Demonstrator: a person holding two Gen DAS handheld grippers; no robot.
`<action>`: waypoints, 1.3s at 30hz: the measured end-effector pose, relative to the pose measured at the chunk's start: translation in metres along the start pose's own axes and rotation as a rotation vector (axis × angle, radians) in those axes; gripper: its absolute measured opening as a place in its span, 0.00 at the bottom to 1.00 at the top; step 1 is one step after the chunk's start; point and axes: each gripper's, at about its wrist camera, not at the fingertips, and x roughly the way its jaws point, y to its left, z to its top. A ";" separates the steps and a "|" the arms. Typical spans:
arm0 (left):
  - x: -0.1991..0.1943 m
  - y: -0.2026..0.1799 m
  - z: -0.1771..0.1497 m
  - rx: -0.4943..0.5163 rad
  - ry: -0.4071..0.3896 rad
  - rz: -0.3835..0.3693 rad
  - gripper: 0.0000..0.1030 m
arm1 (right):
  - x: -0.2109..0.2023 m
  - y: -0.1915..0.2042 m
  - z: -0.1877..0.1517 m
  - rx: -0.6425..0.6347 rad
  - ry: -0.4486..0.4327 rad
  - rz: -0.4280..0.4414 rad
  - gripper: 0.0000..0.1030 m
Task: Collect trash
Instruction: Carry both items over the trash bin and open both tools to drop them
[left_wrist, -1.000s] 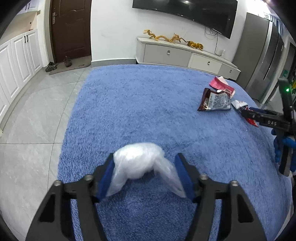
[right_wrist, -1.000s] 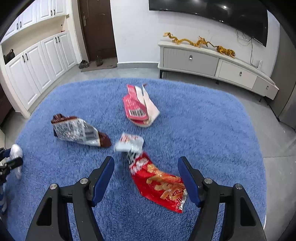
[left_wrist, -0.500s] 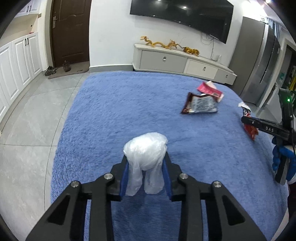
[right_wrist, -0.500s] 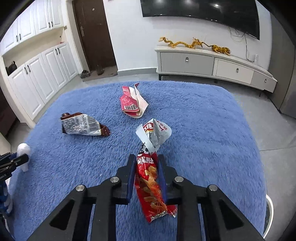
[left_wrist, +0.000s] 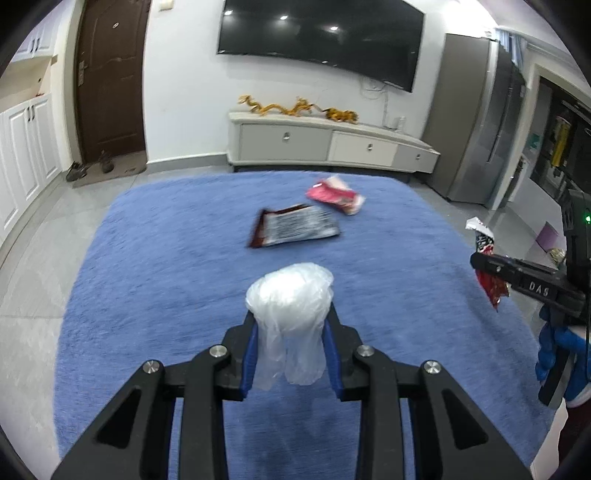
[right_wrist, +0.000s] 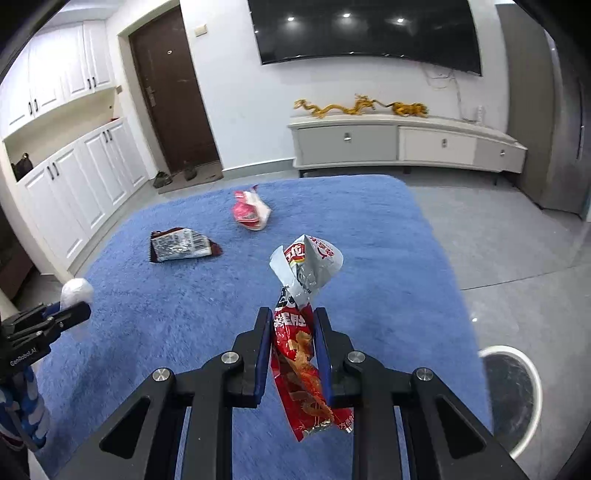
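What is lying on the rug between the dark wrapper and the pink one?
Nothing: only bare blue rug separates the dark wrapper from the pink wrapper. The right wrist view shows that gap most clearly.

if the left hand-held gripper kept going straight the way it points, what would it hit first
Probably the blue rug. The left hand-held gripper, shut on the crumpled plastic bag, tilts down at bare pile short of the dark snack wrapper. Depth is unclear.

Three snack wrappers (right_wrist: 181, 245), one plastic wad (left_wrist: 291, 295)
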 end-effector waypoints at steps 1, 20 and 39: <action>-0.001 -0.010 0.001 0.013 -0.008 -0.010 0.28 | -0.004 -0.001 -0.001 0.001 -0.005 -0.009 0.20; -0.007 -0.146 0.010 0.255 -0.049 -0.122 0.28 | -0.051 -0.074 -0.042 0.161 -0.047 -0.111 0.20; 0.042 -0.224 0.005 0.383 0.053 -0.171 0.28 | -0.062 -0.144 -0.074 0.325 -0.048 -0.114 0.20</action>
